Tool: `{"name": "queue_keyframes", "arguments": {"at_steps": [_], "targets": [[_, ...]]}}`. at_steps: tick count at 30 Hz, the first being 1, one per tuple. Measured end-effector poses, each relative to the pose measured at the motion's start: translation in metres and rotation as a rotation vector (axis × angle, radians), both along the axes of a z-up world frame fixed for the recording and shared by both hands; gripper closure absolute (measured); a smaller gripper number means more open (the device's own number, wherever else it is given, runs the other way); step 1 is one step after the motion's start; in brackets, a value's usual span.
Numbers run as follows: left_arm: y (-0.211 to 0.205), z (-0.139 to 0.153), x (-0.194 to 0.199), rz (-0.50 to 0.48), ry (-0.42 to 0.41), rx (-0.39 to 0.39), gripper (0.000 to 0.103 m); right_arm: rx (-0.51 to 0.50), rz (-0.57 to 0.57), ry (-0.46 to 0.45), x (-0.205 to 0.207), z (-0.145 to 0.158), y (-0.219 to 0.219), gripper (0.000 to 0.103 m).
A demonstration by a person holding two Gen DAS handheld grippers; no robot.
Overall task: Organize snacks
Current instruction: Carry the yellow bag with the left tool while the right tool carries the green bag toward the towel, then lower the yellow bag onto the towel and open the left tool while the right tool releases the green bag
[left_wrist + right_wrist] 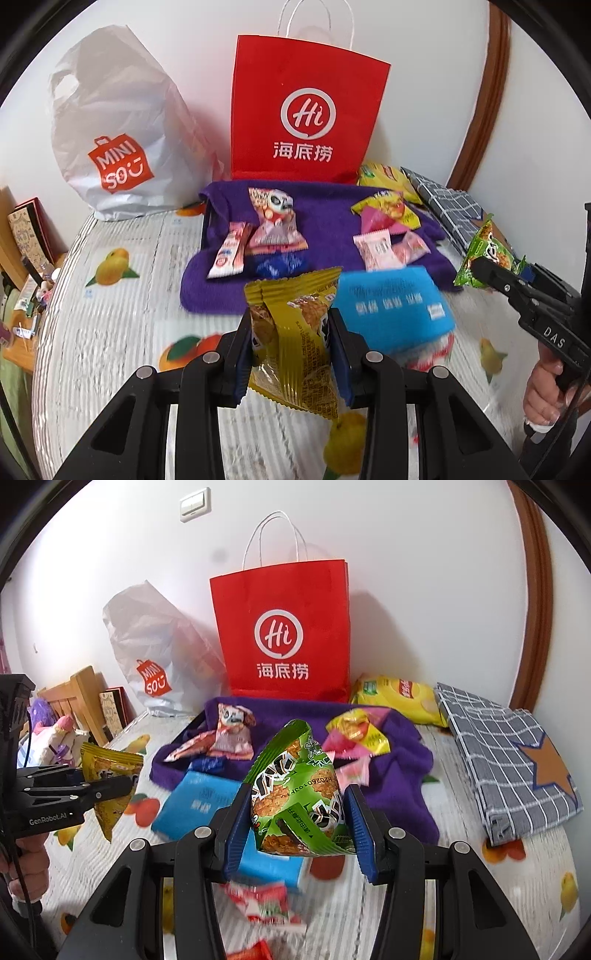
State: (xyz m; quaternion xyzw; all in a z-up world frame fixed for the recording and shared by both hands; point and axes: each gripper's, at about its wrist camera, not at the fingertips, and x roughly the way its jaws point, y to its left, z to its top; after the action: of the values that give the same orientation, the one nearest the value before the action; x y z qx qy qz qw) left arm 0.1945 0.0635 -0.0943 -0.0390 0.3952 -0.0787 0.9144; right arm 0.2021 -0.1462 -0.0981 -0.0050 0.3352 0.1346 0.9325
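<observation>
Left gripper (291, 332): we see it tilted down over the fruit-print cloth (118, 317), jaws drawn in on a yellow packet (295, 343); both pads press the packet's sides.
Yellow packet: held upright off the cloth, its crimped top toward the purple towel (325, 218), its lower end hanging below the pads.
Right gripper (299, 808): we see it angled down too, jaws partly closed on a green packet (295, 794), blue pads against both its sides.
Green packet: held above the cloth in front of the towel, its top tilted to the left.
Hands: in the left view a hand (546, 387) grips the right tool's handle at the frame's right edge; in the right view a hand (26, 856) holds the left tool at the left edge.
Grippers together: side by side, apart, both pointing toward the red bag (284, 635).
Other snacks: small pink and yellow packets lie on the towel; a blue pack (391, 310) lies on the cloth just before it.
Behind: a white bag (114, 125) stands left of the red bag, against the wall.
</observation>
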Motion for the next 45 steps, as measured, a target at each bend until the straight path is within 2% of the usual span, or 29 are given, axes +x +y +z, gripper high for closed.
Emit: {"name": "queue_keyframes", "arguments": {"at_steps": [10,19,33,41,45], "targets": [[-0.001,0.011,0.043,0.012,-0.001,0.002,0.068,0.014,0.008,0.015,0.051,0.005,0.006,0.053],[0.004,0.009,0.085,0.002,0.043,-0.014,0.068,0.025,0.012,0.059,0.097,-0.001,0.009,0.053],[-0.025,-0.022,0.156,-0.066,0.167,-0.06,0.068,0.016,0.037,0.201,0.148,-0.053,0.02,0.053],[-0.035,-0.044,0.175,-0.069,0.225,-0.042,0.068,-0.001,0.025,0.232,0.154,-0.066,0.014,0.053],[-0.038,-0.047,0.177,-0.077,0.227,-0.03,0.068,-0.006,0.027,0.237,0.155,-0.068,0.012,0.053]]}}
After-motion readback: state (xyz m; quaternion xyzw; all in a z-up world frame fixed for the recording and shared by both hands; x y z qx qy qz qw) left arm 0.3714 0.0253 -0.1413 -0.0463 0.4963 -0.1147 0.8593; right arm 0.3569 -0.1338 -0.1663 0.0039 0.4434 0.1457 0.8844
